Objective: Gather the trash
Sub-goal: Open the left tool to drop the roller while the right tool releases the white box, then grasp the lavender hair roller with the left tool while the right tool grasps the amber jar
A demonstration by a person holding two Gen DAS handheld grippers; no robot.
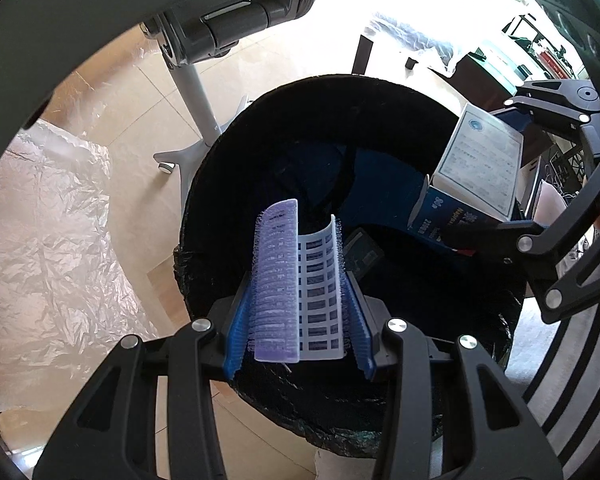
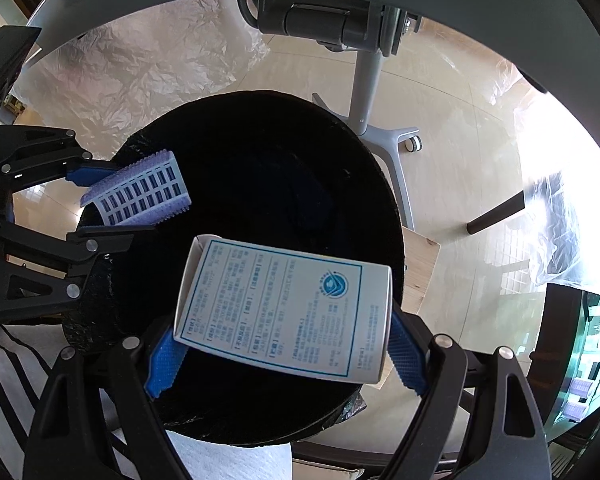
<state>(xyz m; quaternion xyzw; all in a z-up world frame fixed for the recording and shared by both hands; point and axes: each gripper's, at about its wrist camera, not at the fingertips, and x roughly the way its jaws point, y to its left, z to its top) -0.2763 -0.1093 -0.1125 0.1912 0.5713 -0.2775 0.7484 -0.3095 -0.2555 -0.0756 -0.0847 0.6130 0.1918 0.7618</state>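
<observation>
A bin lined with a black bag (image 1: 204, 200) stands on the floor below both grippers. My left gripper (image 1: 300, 280) is shut on a purple hair roller (image 1: 276, 280) with a white grid backing, held above the bin's mouth. In the right wrist view the left gripper (image 2: 100, 204) and the roller (image 2: 140, 192) show over the bin's left rim (image 2: 112, 304). My right gripper (image 2: 284, 328) is shut on a white box with blue print (image 2: 284, 300), hanging over the bin's near side. From the left wrist, that box (image 1: 480, 164) and right gripper (image 1: 500, 168) appear at the right.
A grey table leg with a castor foot (image 2: 368, 92) stands just behind the bin. Crumpled clear plastic sheeting (image 1: 40, 240) covers the floor beside it. A black-and-white striped rug (image 1: 560, 380) lies near the bin, and a white paper towel (image 2: 228, 456) below its near rim.
</observation>
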